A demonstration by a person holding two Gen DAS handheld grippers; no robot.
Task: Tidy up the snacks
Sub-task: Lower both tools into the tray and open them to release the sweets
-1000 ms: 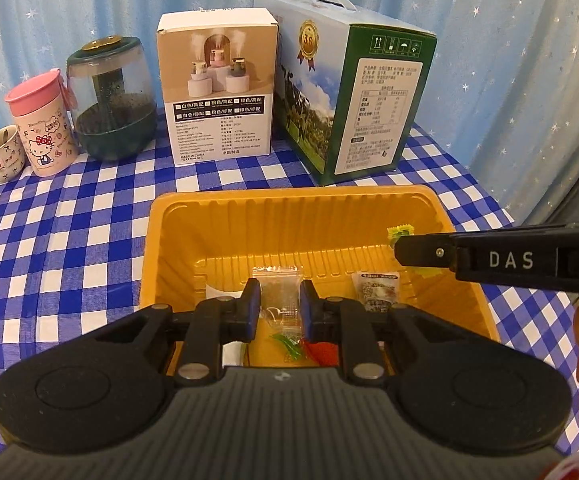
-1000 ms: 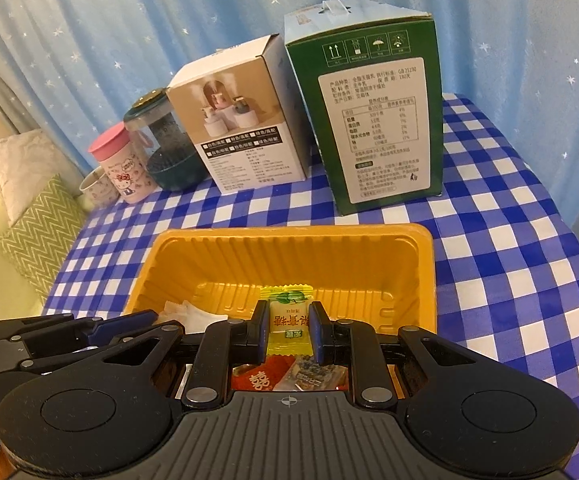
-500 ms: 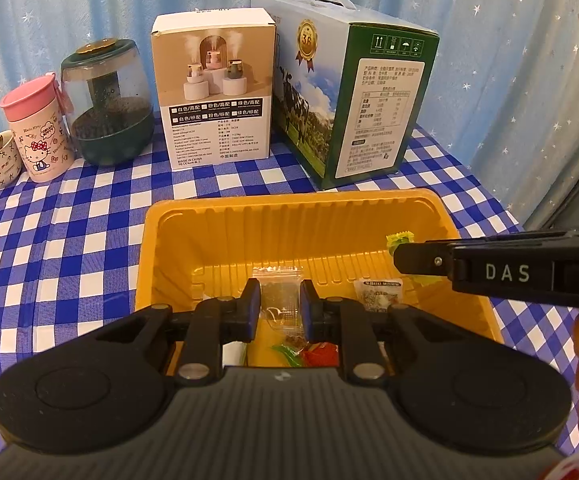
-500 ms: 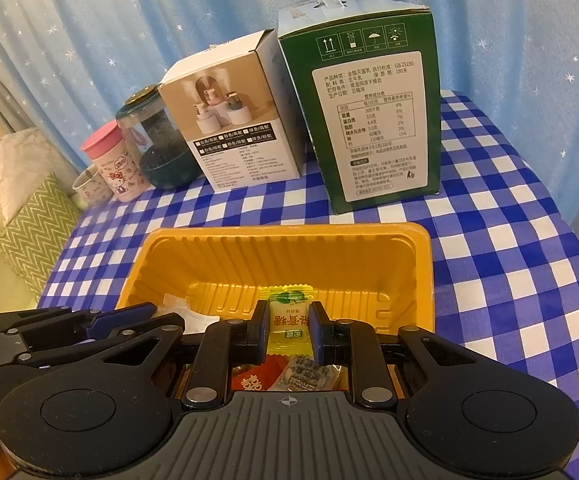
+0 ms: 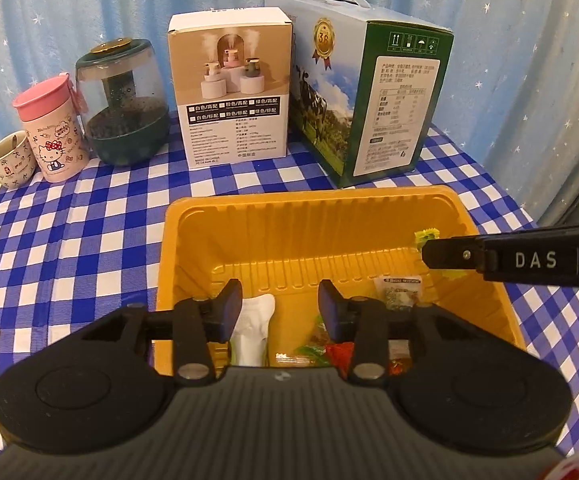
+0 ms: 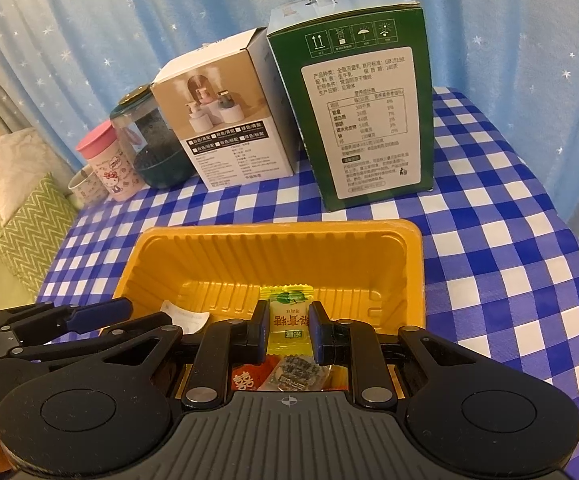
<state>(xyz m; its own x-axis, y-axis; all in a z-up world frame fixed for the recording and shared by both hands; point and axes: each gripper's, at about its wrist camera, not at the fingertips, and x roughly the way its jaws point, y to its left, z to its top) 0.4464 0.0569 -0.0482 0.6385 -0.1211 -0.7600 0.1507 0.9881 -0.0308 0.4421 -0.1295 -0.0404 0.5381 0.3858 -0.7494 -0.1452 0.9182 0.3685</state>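
An orange plastic tray (image 5: pixel 309 208) sits on the checked table and holds several snack packets. My left gripper (image 5: pixel 279 302) hangs over the tray's near half, open and empty, with a white packet (image 5: pixel 251 328) below it. A clear packet (image 5: pixel 399 292) lies to the right, red and green packets (image 5: pixel 329 350) nearer. My right gripper (image 6: pixel 288 330) is shut on a yellow-green candy packet (image 6: pixel 287 320) over the tray (image 6: pixel 273 236). In the left wrist view the right gripper's finger (image 5: pixel 449 258) shows side-on with the yellow packet's edge (image 5: pixel 425 236). A red packet (image 6: pixel 247 378) and a dark packet (image 6: pixel 297 372) lie under it.
At the back stand a green milk carton box (image 5: pixel 369 92), a white humidifier box (image 5: pixel 233 92), a dark green jar (image 5: pixel 123 100), a pink Hello Kitty cup (image 5: pixel 51 128) and a small mug (image 5: pixel 9 160). A blue starred curtain hangs behind. Cushions (image 6: pixel 21 216) lie left of the table.
My left gripper has opened and let go of the clear packet it held; that packet is gone from between its fingers. The right gripper still holds the yellow packet.
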